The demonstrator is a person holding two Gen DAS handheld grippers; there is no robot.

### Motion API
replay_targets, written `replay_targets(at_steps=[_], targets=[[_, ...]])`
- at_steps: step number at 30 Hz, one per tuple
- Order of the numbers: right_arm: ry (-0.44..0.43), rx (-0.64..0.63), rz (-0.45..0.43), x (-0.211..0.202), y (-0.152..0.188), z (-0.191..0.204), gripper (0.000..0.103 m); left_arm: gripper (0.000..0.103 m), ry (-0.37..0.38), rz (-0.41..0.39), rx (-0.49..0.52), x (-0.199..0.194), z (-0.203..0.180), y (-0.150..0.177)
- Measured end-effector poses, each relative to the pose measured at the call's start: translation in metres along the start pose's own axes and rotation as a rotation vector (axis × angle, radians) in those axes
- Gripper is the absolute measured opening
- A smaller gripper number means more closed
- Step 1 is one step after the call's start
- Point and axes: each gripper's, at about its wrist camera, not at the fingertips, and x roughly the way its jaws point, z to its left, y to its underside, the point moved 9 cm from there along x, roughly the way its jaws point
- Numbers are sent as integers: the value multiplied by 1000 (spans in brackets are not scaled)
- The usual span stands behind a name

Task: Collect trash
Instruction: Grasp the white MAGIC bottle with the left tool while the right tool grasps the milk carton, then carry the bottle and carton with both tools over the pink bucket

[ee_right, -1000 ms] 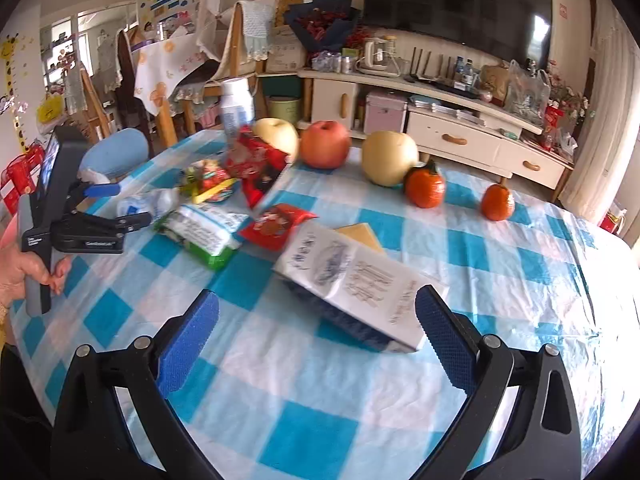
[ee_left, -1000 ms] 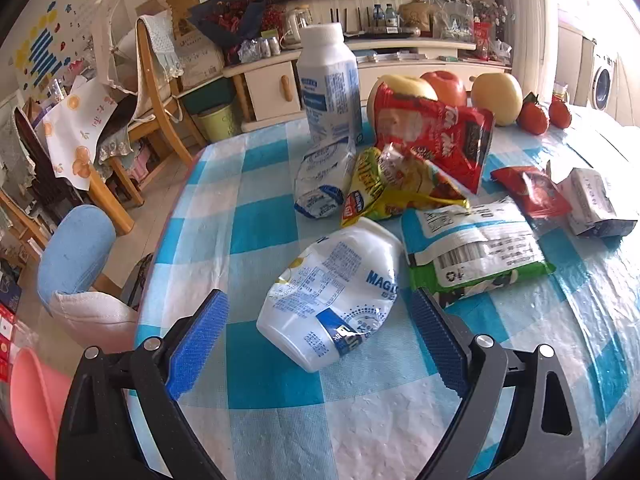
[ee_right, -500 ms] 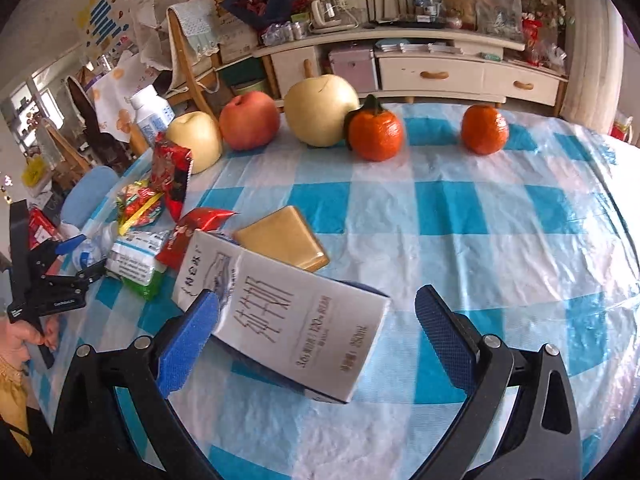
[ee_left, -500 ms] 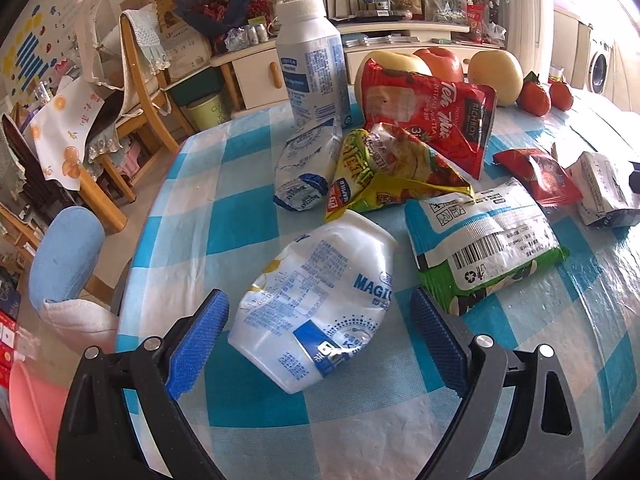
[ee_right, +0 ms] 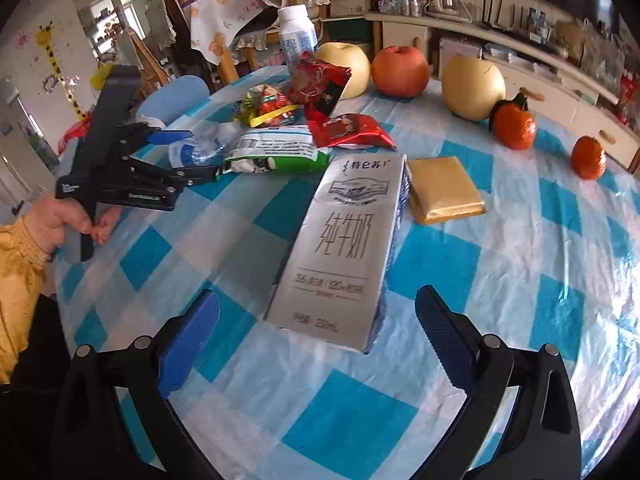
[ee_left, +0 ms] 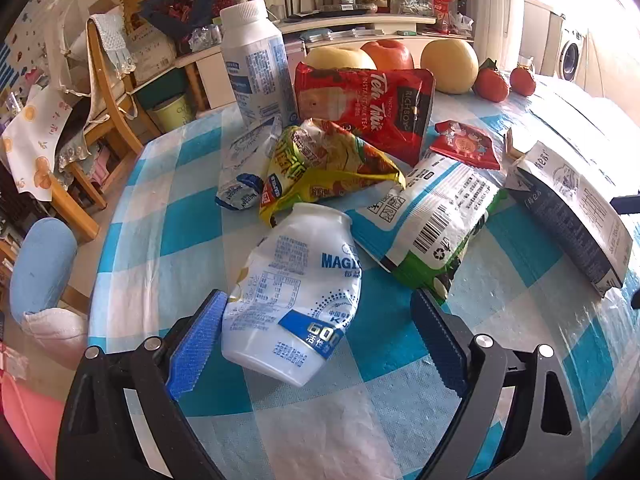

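A crushed white plastic bottle (ee_left: 296,296) lies on the blue-checked tablecloth (ee_left: 168,216), its base between the fingers of my open left gripper (ee_left: 320,340); the left pad (ee_left: 196,340) is close beside it. Behind it lie a green-white wrapper (ee_left: 432,220), a yellow snack bag (ee_left: 320,168), a red tea pouch (ee_left: 368,108) and a small red wrapper (ee_left: 464,144). My open right gripper (ee_right: 316,340) straddles the near end of a flattened silver milk carton (ee_right: 344,248). The left gripper also shows in the right wrist view (ee_right: 188,152).
An upright white bottle (ee_left: 256,64) stands at the back. Apples, a pear (ee_right: 472,88) and two oranges (ee_right: 514,126) line the far side. A gold packet (ee_right: 444,190) lies beside the carton. Chairs (ee_left: 100,92) stand off the table's left edge.
My left gripper has moved forward, so the crushed bottle now sits between its fingers. My right gripper has swung round and closed in on the milk carton's near end.
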Motion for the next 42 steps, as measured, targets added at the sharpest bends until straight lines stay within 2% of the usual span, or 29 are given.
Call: replay_targets(at_steps=[5, 11, 14, 15, 19, 25, 34, 42], targets=[[79, 32, -54, 4, -15, -18, 99, 91, -32, -9, -24, 2, 6, -6], [87, 70, -60, 20, -21, -20, 99, 91, -55, -11, -55, 8, 12, -11], [72, 86, -62, 24, -24, -19, 89, 91, -52, -8, -75, 10, 15, -11], [67, 89, -59, 25, -24, -19, 80, 91, -51, -6, -78, 11, 15, -11], [63, 107, -38, 31, -22, -19, 74, 79, -44, -11, -75, 9, 11, -11], [82, 97, -34, 37, -23, -17, 72, 63, -29, -10, -81, 7, 3, -10], [106, 91, -40, 36, -24, -19, 68, 62, -36, -5, -127, -1, 5, -1], [127, 106, -44, 34, -21, -20, 68, 62, -30, -45, -178, -27, 4, 10]])
